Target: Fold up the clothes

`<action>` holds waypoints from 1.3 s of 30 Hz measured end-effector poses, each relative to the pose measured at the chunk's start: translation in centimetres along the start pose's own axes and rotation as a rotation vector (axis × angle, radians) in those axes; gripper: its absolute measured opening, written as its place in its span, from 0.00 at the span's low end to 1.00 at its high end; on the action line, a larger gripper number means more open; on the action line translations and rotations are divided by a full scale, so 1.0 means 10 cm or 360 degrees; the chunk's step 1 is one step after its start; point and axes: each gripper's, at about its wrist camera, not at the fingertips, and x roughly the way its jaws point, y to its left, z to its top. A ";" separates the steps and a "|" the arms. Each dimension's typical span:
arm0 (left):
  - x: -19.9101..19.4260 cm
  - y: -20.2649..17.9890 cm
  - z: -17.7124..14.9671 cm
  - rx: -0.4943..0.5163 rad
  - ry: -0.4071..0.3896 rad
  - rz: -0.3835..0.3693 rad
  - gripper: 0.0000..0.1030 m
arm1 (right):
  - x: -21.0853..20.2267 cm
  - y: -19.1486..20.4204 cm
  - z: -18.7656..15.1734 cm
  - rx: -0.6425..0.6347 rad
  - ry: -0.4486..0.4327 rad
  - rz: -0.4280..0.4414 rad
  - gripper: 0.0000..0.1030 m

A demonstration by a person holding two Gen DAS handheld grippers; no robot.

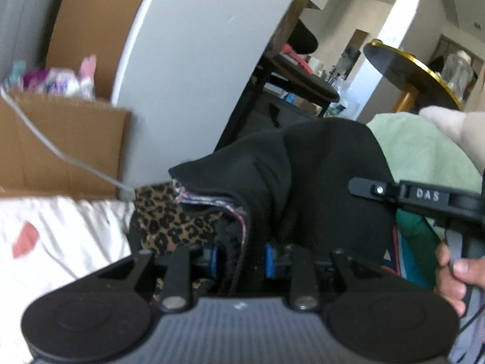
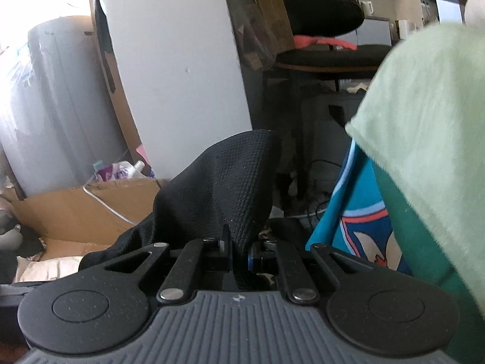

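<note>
Black garment [image 1: 318,182] spans both claws: left gripper [image 1: 239,261] and right gripper [image 2: 239,254] each clamp an edge, cloth rising ahead.

Readable text: "DAS" in pale capital letters
Stands on: the black body of the right gripper [image 1: 430,195], seen in the left wrist view
Place: right side of that view, just beside the black garment [image 1: 318,176]
Small white mark: on the grey ribbed housing of the left gripper [image 1: 241,256], near edge of its own view; too small to read
Similar mark: on the right gripper's housing in its own view, also unreadable
Other text: none legible on the cardboard box [image 1: 60,151] or the far shelves
</note>
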 end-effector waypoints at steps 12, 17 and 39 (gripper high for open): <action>0.51 0.48 -0.14 -0.0071 0.0005 -0.0103 0.29 | 0.71 -0.27 -0.08 -0.0010 0.0083 -0.0018 0.08; 0.68 0.64 -0.10 -0.0108 0.0008 -0.0081 0.29 | 0.99 -0.31 -0.04 0.0017 0.0113 -0.0006 0.08; 1.22 1.21 -0.14 -0.0408 0.0012 -0.0094 0.31 | 2.11 -0.49 -0.14 -0.0203 0.0332 -0.0020 0.14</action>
